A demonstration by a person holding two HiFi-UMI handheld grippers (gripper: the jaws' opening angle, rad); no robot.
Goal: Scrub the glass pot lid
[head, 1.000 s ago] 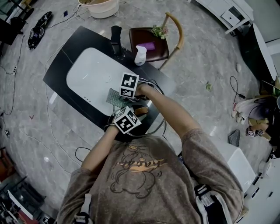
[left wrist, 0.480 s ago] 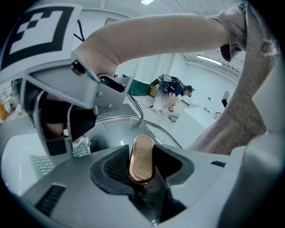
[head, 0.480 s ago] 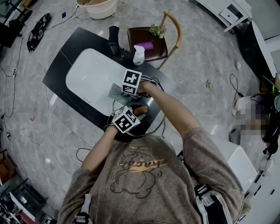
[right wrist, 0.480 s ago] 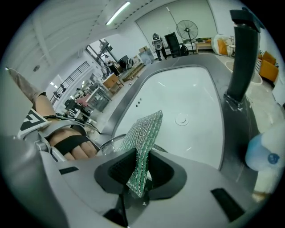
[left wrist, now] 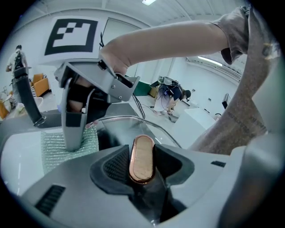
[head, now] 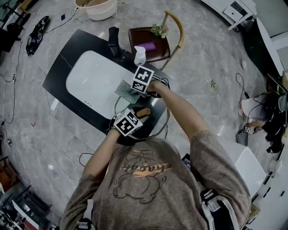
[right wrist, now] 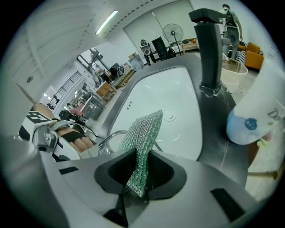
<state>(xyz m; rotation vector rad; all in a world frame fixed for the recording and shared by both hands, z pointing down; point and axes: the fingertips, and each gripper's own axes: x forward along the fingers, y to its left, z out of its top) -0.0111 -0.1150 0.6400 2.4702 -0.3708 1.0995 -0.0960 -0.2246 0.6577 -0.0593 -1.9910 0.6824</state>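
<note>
Your left gripper [left wrist: 141,165] is clamped on the copper-coloured handle [left wrist: 141,156] of the glass pot lid [head: 151,124], which it holds at the near edge of the black counter [head: 63,58], just beside the one white sink [head: 90,78]. Your right gripper [right wrist: 140,171] pinches one green scrubbing cloth [right wrist: 145,136], which reaches out by the lid's rim. One black faucet [right wrist: 209,49] and one white bottle [head: 139,56] stand at the counter's far side. Beyond them, one chair [head: 155,45] and one pale tub [head: 100,9] stand on the grey marble floor [head: 211,54]; I cannot make out what the tub holds.
</note>
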